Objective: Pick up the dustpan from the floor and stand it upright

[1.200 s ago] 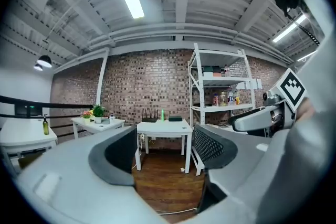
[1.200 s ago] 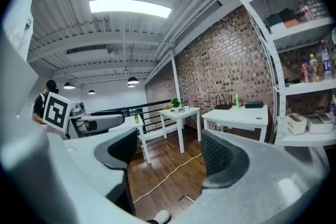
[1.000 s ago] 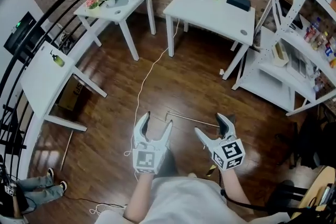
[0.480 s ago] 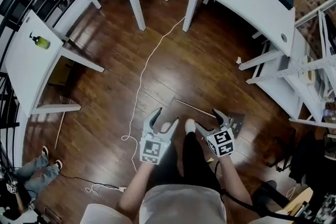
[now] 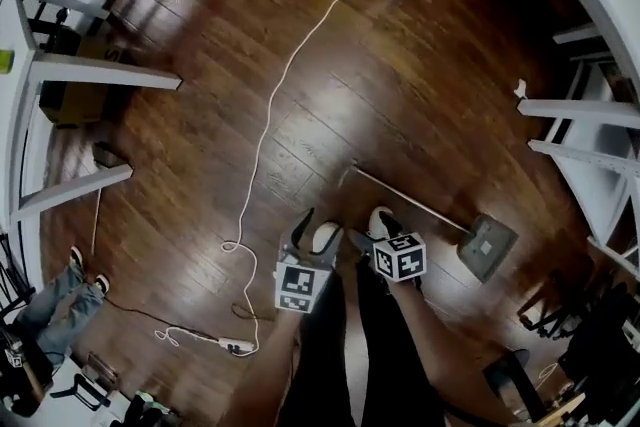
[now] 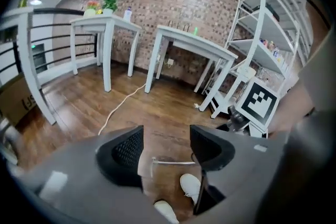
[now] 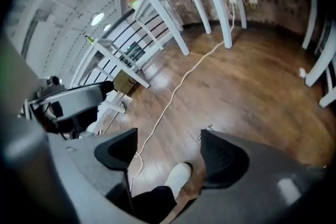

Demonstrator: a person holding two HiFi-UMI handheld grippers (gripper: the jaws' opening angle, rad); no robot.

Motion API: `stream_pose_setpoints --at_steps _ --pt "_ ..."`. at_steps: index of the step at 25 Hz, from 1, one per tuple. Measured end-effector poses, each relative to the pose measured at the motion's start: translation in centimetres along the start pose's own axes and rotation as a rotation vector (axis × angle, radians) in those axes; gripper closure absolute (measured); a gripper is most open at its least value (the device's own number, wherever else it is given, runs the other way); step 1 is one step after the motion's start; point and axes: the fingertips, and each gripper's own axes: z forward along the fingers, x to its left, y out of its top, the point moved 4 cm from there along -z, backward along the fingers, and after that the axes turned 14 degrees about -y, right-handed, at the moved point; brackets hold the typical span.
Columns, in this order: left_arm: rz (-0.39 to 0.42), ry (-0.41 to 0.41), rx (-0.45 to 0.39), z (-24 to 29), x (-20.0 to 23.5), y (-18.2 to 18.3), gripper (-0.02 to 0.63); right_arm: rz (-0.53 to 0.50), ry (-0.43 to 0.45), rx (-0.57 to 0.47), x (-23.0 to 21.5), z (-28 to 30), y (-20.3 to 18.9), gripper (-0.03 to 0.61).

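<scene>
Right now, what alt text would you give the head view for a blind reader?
A long-handled dustpan lies flat on the wooden floor, right of the person's white shoes. The left gripper and right gripper hover open and empty near the shoes, apart from it.

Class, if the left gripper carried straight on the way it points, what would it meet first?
Probably the dustpan's thin handle, lying on the wooden floor in line with the open jaws of the left gripper. Depth is unclear: it may hit bare floor first.
</scene>
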Motion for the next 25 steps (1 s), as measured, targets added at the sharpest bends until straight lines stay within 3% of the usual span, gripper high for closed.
stream_pose_setpoints --at_steps 3,6,12,15,18,22,25 --pt "-0.081 0.052 0.022 4.0 4.8 -6.9 0.314 0.049 0.024 0.040 -1.5 10.5 -2.7 0.230" --pt "-0.074 0.068 0.033 6.6 8.6 -12.6 0.315 0.052 0.011 0.080 -3.2 20.5 -5.2 0.239" --pt "-0.068 0.070 0.035 10.1 13.3 -19.1 0.315 -0.042 -0.024 0.139 -5.6 33.2 -9.0 0.261" --pt "-0.091 0.088 0.014 10.2 13.8 -20.2 0.316 0.015 -0.095 0.122 -6.6 35.5 -9.9 0.325" --pt "-0.088 0.098 0.024 10.0 13.9 -20.7 0.316 0.021 -0.135 0.108 -6.8 36.7 -9.6 0.454" --pt "-0.055 0.071 0.081 9.2 12.1 -19.4 0.316 0.064 -0.104 0.077 -6.1 32.9 -7.9 0.465" --pt "-0.049 0.035 0.072 7.9 8.8 -15.4 0.316 0.126 -0.043 0.038 -4.9 25.9 -5.5 0.476"
